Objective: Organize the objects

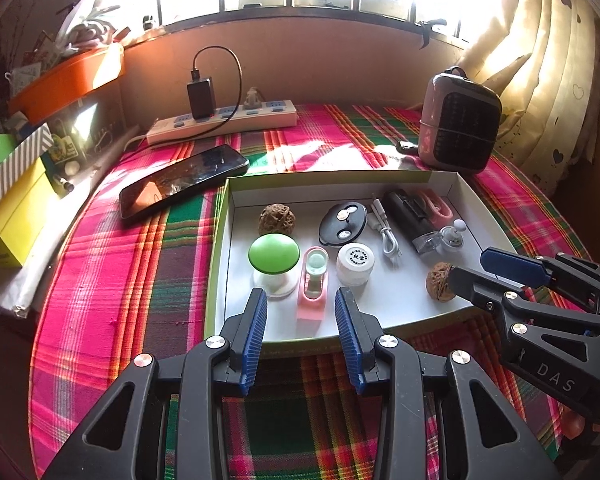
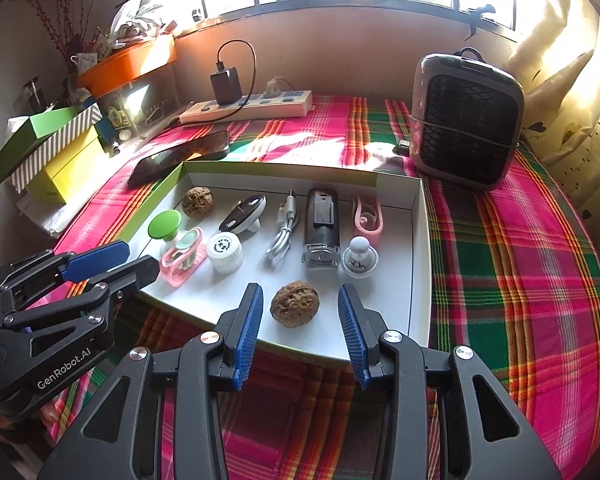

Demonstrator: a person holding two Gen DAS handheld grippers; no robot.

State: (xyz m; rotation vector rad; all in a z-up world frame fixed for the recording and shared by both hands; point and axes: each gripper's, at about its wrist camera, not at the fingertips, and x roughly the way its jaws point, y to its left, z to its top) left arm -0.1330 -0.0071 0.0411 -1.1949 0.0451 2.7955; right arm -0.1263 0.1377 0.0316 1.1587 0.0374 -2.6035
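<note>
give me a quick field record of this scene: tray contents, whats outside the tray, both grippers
surface: plaid cloth
tray: white box lid
in tray: two walnuts, green-capped item, white cap, white cable, black device, pink clip
outside tray: phone, power strip, small heater
left gripper: open, empty
right gripper: open, near walnut between pads, untouched

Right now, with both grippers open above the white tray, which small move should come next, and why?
Probably lower the right gripper onto the wrinkled brown walnut near the front edge of the white cardboard tray. Its open jaws already frame that nut without touching it, and it lies alone, apart from the rows behind it. The left gripper frames the pink holder and could wait.
</note>
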